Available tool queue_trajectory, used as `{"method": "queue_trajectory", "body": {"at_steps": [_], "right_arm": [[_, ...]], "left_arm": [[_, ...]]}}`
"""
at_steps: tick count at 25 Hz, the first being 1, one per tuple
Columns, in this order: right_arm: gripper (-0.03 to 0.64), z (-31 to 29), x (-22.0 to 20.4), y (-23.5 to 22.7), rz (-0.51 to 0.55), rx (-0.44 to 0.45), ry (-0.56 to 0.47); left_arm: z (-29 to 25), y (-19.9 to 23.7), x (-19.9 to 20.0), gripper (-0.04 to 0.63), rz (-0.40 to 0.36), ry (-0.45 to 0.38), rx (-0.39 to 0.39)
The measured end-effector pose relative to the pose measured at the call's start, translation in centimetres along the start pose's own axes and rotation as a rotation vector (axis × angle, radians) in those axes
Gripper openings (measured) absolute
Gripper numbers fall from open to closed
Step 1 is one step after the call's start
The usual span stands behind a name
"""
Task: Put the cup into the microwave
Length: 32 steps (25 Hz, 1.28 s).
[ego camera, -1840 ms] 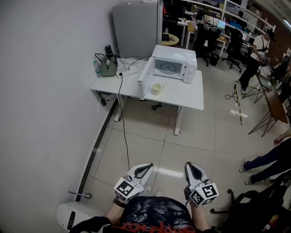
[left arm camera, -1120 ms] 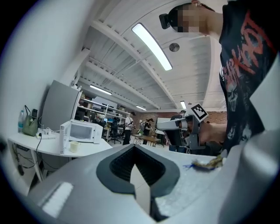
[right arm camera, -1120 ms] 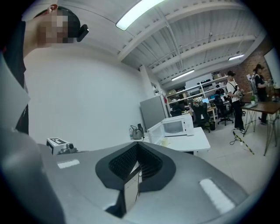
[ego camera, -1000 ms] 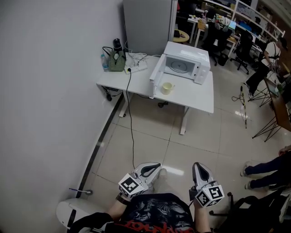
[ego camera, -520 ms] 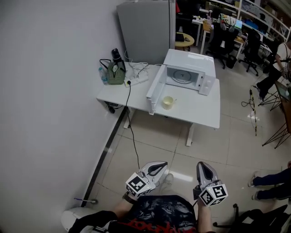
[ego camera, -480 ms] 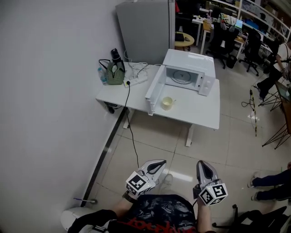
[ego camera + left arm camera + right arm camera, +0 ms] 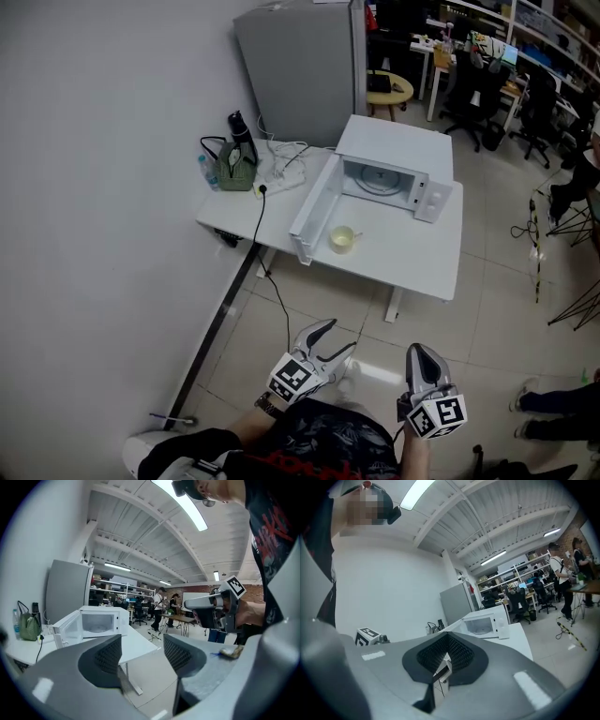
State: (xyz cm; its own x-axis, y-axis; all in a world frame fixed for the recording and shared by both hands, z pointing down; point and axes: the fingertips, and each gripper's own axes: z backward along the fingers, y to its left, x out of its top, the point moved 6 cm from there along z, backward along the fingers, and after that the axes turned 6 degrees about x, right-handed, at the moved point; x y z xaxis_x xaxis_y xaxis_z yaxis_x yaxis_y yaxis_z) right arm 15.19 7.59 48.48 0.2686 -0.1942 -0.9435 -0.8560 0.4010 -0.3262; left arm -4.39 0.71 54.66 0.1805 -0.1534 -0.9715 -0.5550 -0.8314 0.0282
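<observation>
A pale yellow cup (image 7: pixel 341 239) stands on the white table (image 7: pixel 412 258), just in front of the white microwave (image 7: pixel 389 169). The microwave door (image 7: pixel 314 211) hangs open to the left. Both grippers are held low over the floor, well short of the table. My left gripper (image 7: pixel 338 339) has its jaws apart and opening, with nothing between them. My right gripper (image 7: pixel 419 352) is shut and empty. In the left gripper view the microwave (image 7: pixel 98 620) shows past the left gripper (image 7: pixel 143 651). The right gripper view shows the microwave (image 7: pixel 485 620) beyond the right gripper (image 7: pixel 447 641). Both gripper views hide the cup.
A grey cabinet (image 7: pixel 300 66) stands behind the table. A green bag (image 7: pixel 232 164), a bottle and cables lie on the table's left end. A black cable (image 7: pixel 267 272) hangs to the floor. Office chairs and desks (image 7: pixel 487 56) fill the back right.
The table and microwave have come closer in the head view. Both grippers have moved forward with the person. The left gripper's jaws were together and now stand apart.
</observation>
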Motion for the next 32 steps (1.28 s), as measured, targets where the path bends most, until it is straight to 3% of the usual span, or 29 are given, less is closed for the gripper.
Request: {"method": "queue_trajectory", "body": {"at_steps": [3, 4, 7, 12, 16, 19, 27, 29, 32], "right_arm": [[0.002, -2.2, 0.4, -1.9, -0.015, 0.008, 0.019], [0.002, -3.1, 0.6, -2.7, -0.014, 0.010, 0.026], [0.002, -6.2, 1.2, -4.7, 0.001, 0.014, 0.036], [0.002, -14.0, 3.9, -8.7, 0.075, 0.028, 0.033], [0.002, -20.3, 6.8, -10.4, 0.122, 0.076, 0.065], [0.002, -23.9, 8.0, -11.0, 0.138, 0.097, 0.094], [0.002, -28.3, 8.2, -14.4, 0.116, 0.072, 0.183], [0.002, -28.7, 8.4, -15.6, 0.118, 0.066, 0.196], [0.002, -29.0, 9.3, -17.4, 0.139, 0.068, 0.209]], "left_arm": [[-3.1, 1.9, -0.7, 0.437, 0.002, 0.061, 0.053], [-4.4, 2.7, -1.1, 0.457, 0.025, 0.083, 0.059], [-8.3, 6.5, -3.5, 0.462, 0.154, 0.127, 0.078], [-16.9, 18.1, -10.3, 0.476, 0.289, 0.218, 0.252], [-22.6, 24.1, -17.8, 0.476, 0.338, 0.409, 0.277], [-24.9, 26.7, -20.5, 0.476, 0.364, 0.464, 0.288], [-30.0, 30.5, -21.9, 0.476, 0.341, 0.489, 0.316], [-31.2, 31.6, -21.6, 0.475, 0.280, 0.475, 0.348], [-33.8, 32.8, -20.9, 0.460, 0.112, 0.453, 0.339]]}}
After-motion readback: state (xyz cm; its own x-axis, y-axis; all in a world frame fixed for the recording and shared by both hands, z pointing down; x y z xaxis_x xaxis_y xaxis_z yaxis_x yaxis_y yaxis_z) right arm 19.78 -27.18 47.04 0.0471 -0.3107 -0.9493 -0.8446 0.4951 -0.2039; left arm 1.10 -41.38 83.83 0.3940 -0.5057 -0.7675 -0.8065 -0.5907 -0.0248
